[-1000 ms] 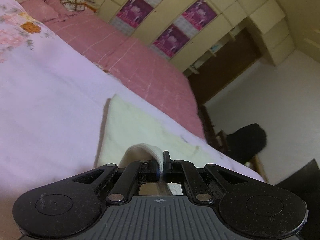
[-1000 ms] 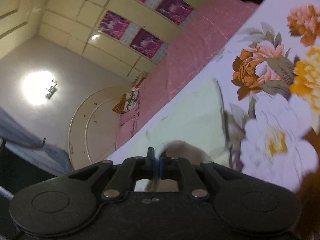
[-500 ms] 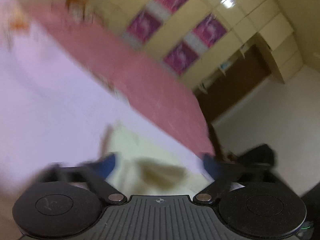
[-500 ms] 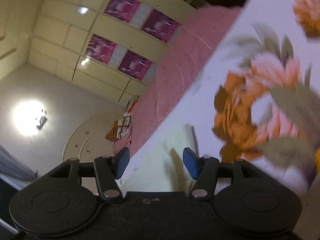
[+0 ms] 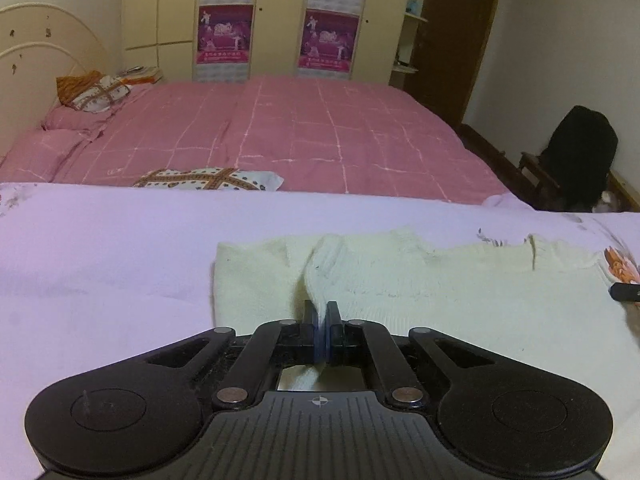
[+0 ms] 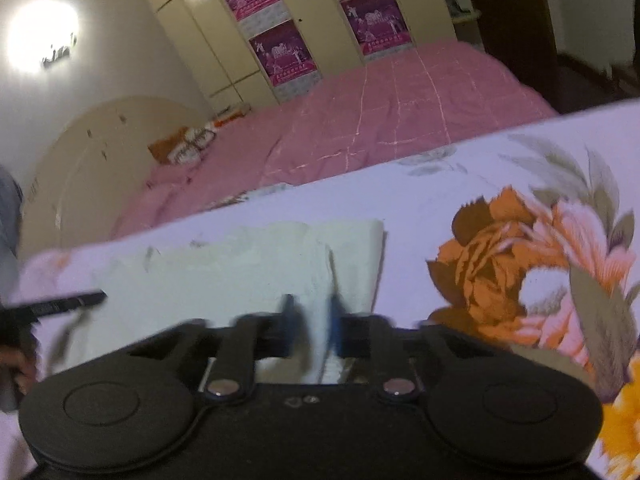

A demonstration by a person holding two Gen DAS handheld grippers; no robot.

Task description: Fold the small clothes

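Note:
A cream knitted garment [image 5: 420, 292] lies flat on the lilac floral sheet [image 5: 100, 260]. My left gripper [image 5: 322, 322] is shut on a raised pinch of the garment near its left end. In the right wrist view the same garment [image 6: 224, 276] lies ahead, and my right gripper [image 6: 312, 320] is blurred, its jaws a narrow gap apart around a ridge of cloth at the garment's right part. The tip of the left gripper [image 6: 60, 306] shows at the left edge of that view.
A pink checked bed [image 5: 300, 132] lies beyond the sheet, with a patterned cloth [image 5: 208, 179] at its near edge and pillows [image 5: 92, 92] by the headboard. A wardrobe with posters [image 5: 276, 16] stands behind. A black bag on a chair [image 5: 580, 156] is at right.
Both grippers let go of the cloth and opened half a second ago. Both views then levelled out; the left gripper has shut on a new pinch and the right jaws have come close together.

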